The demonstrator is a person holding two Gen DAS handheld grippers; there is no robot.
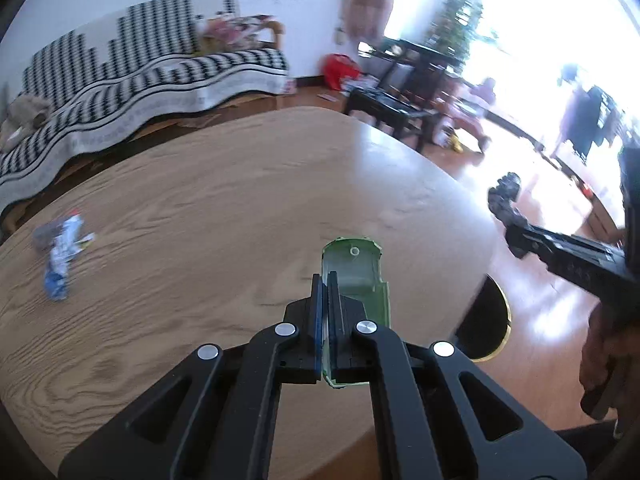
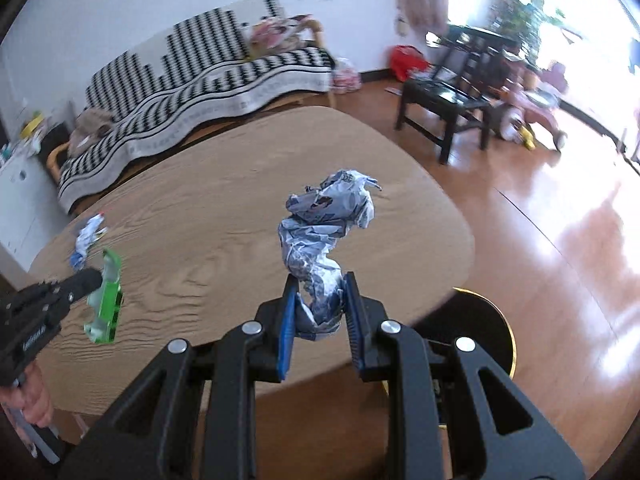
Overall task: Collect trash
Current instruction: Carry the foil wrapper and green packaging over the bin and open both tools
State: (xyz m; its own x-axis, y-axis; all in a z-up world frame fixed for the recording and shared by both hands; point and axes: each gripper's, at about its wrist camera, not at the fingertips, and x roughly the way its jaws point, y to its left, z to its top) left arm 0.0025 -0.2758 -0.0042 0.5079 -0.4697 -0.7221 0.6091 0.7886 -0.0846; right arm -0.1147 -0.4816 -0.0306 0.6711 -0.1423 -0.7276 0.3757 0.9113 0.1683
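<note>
My left gripper is shut on a flat green plastic wrapper and holds it above the wooden table. It also shows in the right wrist view at the left. My right gripper is shut on a crumpled blue-and-white paper wad, held above the table's right end; it shows dark in the left wrist view. A blue-and-white crumpled wrapper lies on the table's far left, seen also in the right wrist view.
A black round bin with a gold rim stands on the floor by the table's right edge, also in the left wrist view. A sofa with a black-and-white cover lies behind the table. A dark side table stands far right.
</note>
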